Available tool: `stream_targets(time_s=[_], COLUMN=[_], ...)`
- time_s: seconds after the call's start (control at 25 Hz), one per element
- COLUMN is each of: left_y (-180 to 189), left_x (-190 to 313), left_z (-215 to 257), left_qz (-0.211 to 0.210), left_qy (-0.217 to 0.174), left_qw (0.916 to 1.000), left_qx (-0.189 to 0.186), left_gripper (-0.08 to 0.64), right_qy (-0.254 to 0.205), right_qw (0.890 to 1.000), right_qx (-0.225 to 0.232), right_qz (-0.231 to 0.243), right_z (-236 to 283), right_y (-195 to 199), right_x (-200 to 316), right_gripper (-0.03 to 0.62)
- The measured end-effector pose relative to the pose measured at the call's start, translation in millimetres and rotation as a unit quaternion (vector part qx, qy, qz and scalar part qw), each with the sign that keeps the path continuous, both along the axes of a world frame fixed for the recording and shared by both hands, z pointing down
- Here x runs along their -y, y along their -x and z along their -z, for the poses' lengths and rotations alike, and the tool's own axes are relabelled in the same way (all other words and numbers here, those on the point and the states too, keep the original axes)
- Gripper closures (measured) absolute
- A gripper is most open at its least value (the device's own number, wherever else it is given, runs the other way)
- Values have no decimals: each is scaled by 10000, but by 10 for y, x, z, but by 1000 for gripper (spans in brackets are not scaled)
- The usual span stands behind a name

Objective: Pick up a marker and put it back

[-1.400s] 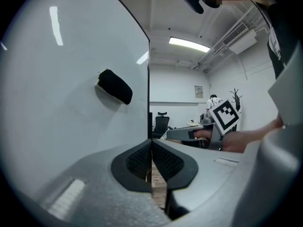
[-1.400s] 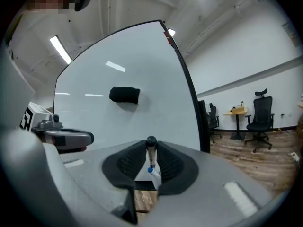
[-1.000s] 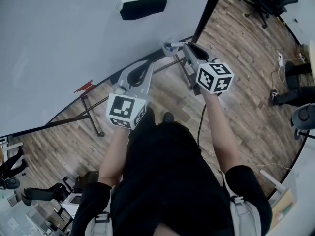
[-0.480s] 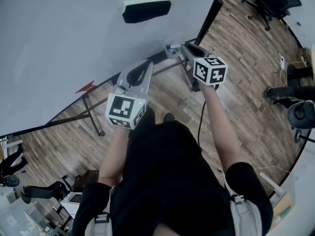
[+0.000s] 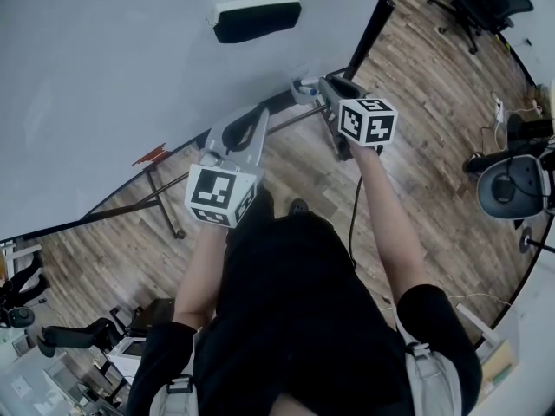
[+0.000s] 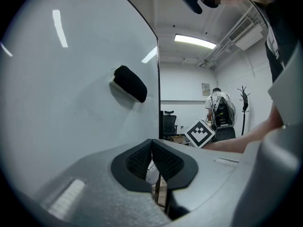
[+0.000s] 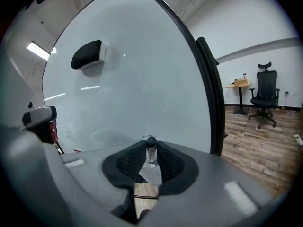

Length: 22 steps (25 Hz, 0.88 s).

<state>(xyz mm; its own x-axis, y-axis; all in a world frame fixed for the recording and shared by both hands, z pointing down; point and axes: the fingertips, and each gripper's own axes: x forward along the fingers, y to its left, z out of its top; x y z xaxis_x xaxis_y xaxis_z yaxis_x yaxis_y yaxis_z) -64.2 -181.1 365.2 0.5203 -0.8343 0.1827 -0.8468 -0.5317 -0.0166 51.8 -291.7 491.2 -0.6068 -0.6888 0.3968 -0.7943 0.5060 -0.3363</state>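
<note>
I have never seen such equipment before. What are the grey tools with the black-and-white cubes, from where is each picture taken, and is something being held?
There is no robot here. A person stands at a large white whiteboard and holds a grey two-jaw gripper in each hand. The patterned cubes are part of the grippers. The head view comes from a camera on the person's head, looking down on the arms and the wooden plank floor. The two gripper views come from cameras that ride on the grippers and look along their jaws. The right gripper is closed on a white marker with a dark cap, held between its black pads. The left gripper has its jaws together, with nothing between them. A black eraser with a white back sticks to the board.
</note>
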Motion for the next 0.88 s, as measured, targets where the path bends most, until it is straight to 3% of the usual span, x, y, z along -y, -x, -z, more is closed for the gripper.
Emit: stream_targets(time_s=[0.88], left_y=[103], left_x=[-52], left_z=[50], left_qz=[70], left_qy=[-66], left_qw=[10000], left_qx=[2], left_gripper=[549], right_qy=[-142], right_qw=[9986], right_qx=[-306], right_qz=[-413], right_z=[-26], right_y=[-151], right_x=[39], right_gripper=[466])
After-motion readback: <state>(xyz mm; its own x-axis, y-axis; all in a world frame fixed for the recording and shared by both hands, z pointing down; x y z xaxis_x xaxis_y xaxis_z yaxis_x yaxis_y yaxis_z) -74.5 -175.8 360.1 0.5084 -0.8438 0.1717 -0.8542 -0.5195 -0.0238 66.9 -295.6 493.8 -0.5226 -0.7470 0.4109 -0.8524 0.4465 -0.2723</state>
